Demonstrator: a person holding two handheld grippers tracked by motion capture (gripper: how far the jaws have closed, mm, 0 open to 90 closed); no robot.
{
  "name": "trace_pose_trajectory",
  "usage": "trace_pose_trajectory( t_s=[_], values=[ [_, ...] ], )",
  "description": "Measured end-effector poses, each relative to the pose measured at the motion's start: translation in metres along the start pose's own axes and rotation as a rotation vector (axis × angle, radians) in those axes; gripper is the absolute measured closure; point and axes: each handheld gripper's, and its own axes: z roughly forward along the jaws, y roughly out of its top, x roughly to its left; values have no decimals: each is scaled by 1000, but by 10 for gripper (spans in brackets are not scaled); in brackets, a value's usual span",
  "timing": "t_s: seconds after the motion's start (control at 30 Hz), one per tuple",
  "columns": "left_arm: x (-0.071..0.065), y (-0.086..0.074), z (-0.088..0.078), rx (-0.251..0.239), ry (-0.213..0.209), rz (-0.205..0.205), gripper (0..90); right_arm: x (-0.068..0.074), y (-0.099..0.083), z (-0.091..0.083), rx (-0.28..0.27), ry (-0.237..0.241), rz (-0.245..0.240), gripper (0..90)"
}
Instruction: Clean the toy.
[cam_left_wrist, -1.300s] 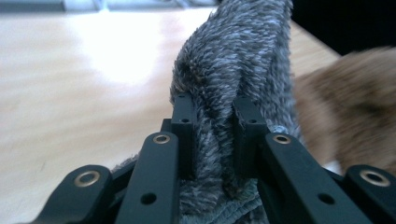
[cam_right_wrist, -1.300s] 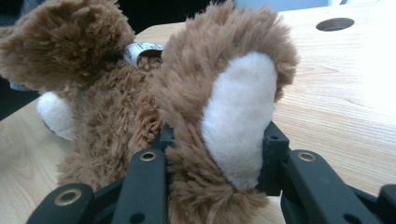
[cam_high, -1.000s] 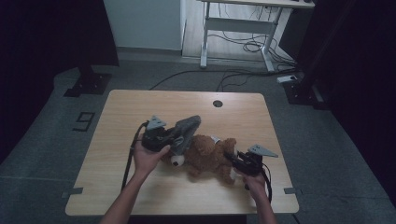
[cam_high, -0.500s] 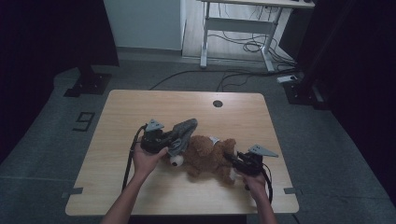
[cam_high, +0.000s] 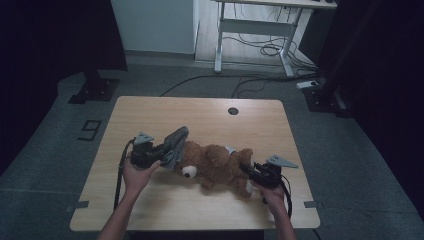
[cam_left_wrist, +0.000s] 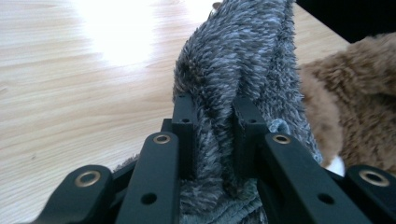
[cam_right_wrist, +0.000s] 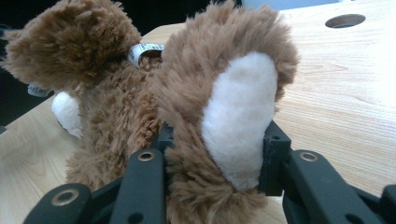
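The pale wooden tabletop (cam_high: 150, 210), rectangular with rounded corners and a round cable hole (cam_high: 232, 111) near its far edge, stood on a grey floor (cam_high: 60, 135) in a dim room. Beyond it a white metal desk frame (cam_high: 250, 35) stood against the far wall, with black cables (cam_high: 260, 50) looped on the floor beneath it, and dark stands rose at both sides.

The left tool (cam_high: 161, 156) lay near the tabletop's middle, held in the person's left hand (cam_high: 136, 174). Its two black jaws were clamped together on a fold of shaggy grey plush cloth (cam_left_wrist: 243, 60), which bulged up between and beyond them in the left gripper view. In the high view the grey cloth (cam_high: 175, 145) sat just ahead of this tool, touching the head end of the toy.

A fluffy brown teddy bear with white paw pads (cam_high: 220, 165) lay on its side on the tabletop between the two tools, its head next to the left tool and its legs reaching to the right tool (cam_high: 248, 171). The right tool, held in the person's right hand (cam_high: 272, 192), had its jaws closed on one of the bear's feet: in the right gripper view the brown foot with its white sole (cam_right_wrist: 238, 121) filled the gap between them, squeezed on both sides. A small white sewn label (cam_right_wrist: 142, 50) showed on the bear's body beyond that foot.
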Motion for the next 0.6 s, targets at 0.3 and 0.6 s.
trace_pose_trajectory(
  t_s=[0.3, 0.6],
  values=[
    [-24, 25, -7, -54, -47, 36, 739, 0, 1, 0, 3, -6, -11, 623],
    [-85, 46, 35, 1, -64, 172, 738, 1, 1, -1, -8, 0, -16, 623]
  ],
)
